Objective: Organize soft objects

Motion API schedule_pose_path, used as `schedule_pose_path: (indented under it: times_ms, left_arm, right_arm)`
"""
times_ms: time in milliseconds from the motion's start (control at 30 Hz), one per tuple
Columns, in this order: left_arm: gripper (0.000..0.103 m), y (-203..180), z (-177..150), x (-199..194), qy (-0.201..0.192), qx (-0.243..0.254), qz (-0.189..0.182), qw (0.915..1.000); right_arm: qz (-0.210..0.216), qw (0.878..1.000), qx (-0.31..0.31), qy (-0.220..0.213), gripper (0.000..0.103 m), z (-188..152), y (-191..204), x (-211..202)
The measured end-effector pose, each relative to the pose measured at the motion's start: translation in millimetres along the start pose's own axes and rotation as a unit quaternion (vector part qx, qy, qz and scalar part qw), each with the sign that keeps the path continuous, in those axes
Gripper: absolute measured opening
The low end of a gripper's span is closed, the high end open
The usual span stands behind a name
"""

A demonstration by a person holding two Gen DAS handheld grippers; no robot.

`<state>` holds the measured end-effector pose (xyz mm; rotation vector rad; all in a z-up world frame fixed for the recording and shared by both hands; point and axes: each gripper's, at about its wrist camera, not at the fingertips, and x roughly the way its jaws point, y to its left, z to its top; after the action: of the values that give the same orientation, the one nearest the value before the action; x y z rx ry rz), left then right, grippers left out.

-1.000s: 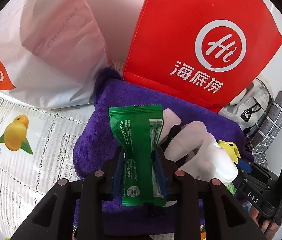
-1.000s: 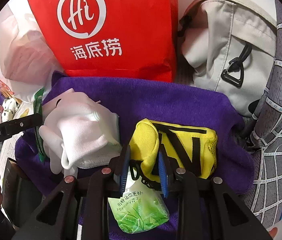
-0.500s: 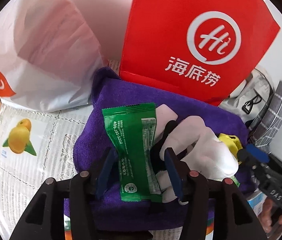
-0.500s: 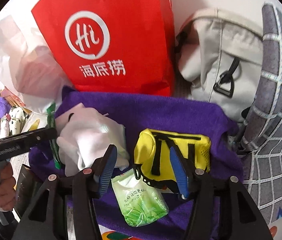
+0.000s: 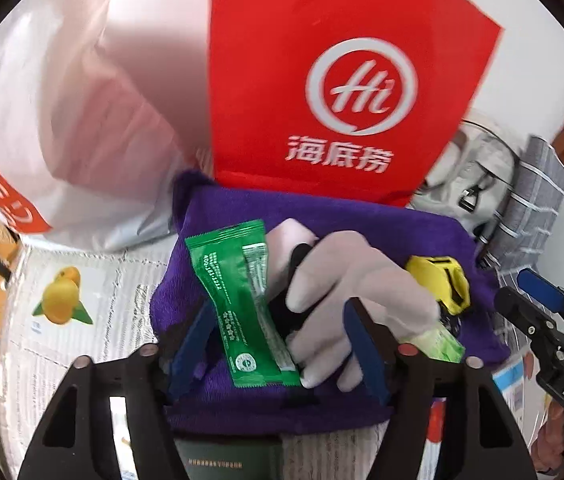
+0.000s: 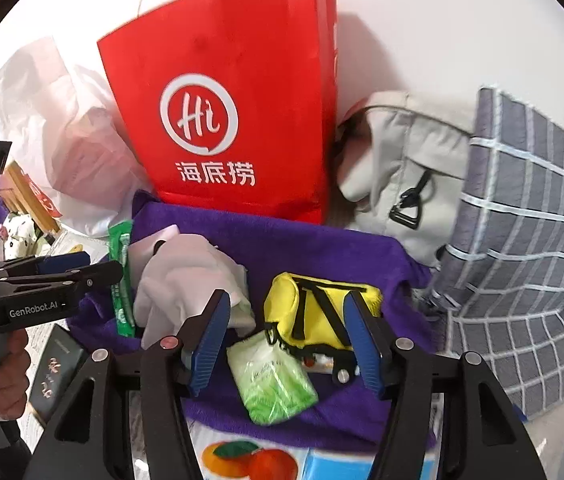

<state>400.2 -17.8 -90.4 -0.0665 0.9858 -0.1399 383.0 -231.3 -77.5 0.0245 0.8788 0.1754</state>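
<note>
The left gripper (image 5: 278, 344) is opening, its blue pads clear of the green foil sachet (image 5: 242, 304) lying on the purple towel (image 6: 322, 248); the right gripper (image 6: 286, 344) is opening, holding nothing, above the yellow fabric pouch (image 6: 318, 304) resting on that towel.

The left gripper (image 5: 278, 344), clamped on the green sachet (image 5: 242, 304) a second ago, now stands with jaws opening and clear of it; the sachet lies tilted on the purple towel (image 5: 362, 216), its top leaning left. The right gripper (image 6: 286, 344), earlier pinching the yellow pouch (image 6: 318, 308), is also opening, its blue pads apart on either side of the pouch, which rests on the towel. Both grippers sit higher and farther back from the items, and more of the red bag (image 6: 222, 100) shows in the right wrist view.
</note>
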Motion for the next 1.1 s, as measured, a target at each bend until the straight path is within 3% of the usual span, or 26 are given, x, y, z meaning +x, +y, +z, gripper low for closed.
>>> schedule_pose_path:
  times_ms: [100, 200, 300, 433, 700, 833, 1100]
  left_arm:
    - [0.070, -3.1, -2.0, -14.6, -0.014, 0.007, 0.012, 0.9998]
    - [0.070, -5.9, -1.9, -26.7, -0.016, 0.005, 0.007, 0.9998]
    - [0.076, -9.7, -9.2, -45.3, -0.033, 0.010, 0.016, 0.9993]
    - [0.077, -12.5, -26.5, -70.1, -0.036, 0.002, 0.010, 0.9993]
    - [0.080, -21.1, -76.6, -145.5, -0.071, 0.012, 0.022, 0.9972]
    - [0.082, -23.0, -106.7, -179.4, -0.083, 0.003, 0.016, 0.9964]
    - [0.092, -39.6, -166.3, -228.3, -0.100, 0.004, 0.033, 0.9944]
  right_arm:
    - [0.009, 1.000, 0.016, 0.005, 0.059, -10.0, -2.1, -17.9]
    - [-0.005, 1.000, 0.029, 0.005, 0.066, -23.0, -3.8, -38.1]
    - [-0.012, 0.999, 0.036, 0.004, 0.068, -36.0, -5.0, -58.3]
    - [-0.031, 0.998, 0.046, -0.002, 0.070, -50.2, -5.0, -88.8]
    - [-0.041, 0.998, 0.050, -0.013, 0.070, -79.8, 8.5, -144.0]
    - [-0.044, 0.998, 0.041, -0.025, 0.086, -100.1, 21.5, -176.1]
    - [-0.066, 0.996, 0.035, -0.058, 0.096, -146.4, 40.4, -234.1]
